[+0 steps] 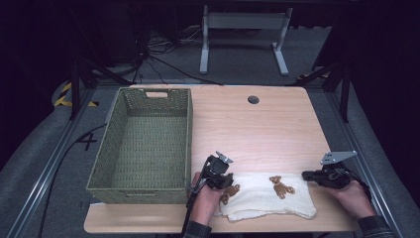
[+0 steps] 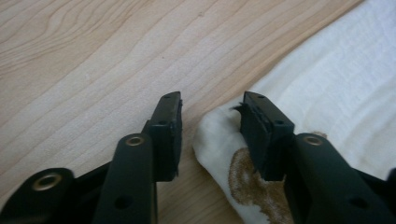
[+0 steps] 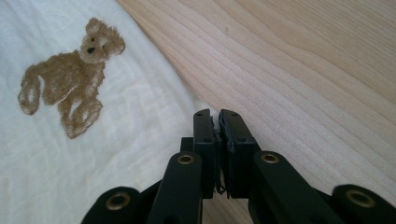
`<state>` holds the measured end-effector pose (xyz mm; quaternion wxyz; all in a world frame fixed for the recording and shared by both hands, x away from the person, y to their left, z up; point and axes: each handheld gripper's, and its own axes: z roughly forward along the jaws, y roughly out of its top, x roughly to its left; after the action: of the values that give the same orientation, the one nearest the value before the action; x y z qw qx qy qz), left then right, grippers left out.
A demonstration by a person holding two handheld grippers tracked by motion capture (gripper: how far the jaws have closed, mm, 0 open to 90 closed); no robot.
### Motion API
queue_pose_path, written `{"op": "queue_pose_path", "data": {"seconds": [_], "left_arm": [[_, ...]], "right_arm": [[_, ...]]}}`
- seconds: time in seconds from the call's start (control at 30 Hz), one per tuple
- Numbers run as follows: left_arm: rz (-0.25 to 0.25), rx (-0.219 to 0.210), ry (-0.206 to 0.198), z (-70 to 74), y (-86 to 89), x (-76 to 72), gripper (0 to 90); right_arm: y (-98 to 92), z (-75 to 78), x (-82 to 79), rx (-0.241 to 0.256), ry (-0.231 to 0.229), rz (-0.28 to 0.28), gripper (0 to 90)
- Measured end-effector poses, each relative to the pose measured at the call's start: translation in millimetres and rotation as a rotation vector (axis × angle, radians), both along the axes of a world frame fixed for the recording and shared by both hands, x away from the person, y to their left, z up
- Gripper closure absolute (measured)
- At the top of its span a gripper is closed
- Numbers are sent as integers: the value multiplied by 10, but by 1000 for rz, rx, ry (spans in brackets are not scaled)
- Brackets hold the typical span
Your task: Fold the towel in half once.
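A soft white cloth (image 1: 267, 198), woven and slightly crinkled, lies folded on the pale wood-grain table (image 1: 257, 129), printed with brown teddy bears (image 3: 70, 74). The left gripper (image 2: 212, 116) has its jaws apart, a rounded folded corner of the cloth between them. The right gripper (image 3: 217, 119) has its jaws pressed together on the cloth's edge. A green woven basket (image 1: 106, 153) stands beyond the left jaws.

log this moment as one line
left gripper: open, straddling towel corner | right gripper: shut on towel edge | basket: empty | table
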<state>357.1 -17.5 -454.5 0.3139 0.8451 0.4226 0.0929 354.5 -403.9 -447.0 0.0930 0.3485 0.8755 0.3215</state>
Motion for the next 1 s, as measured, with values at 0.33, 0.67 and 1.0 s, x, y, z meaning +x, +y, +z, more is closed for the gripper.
{"op": "queue_pose_path", "data": {"seconds": [0.33, 0.67, 1.0], "left_arm": [[-27, -6, 7, 18, -16, 26, 841], [-4, -41, -34, 140, -58, 292, 842], [22, -76, -48, 180, -77, 690, 841]], "right_arm": [[2, 29, 5, -13, -41, -7, 874], [-65, 97, 164, 7, -82, -54, 875], [-102, 116, 417, 5, -119, -96, 874]]}}
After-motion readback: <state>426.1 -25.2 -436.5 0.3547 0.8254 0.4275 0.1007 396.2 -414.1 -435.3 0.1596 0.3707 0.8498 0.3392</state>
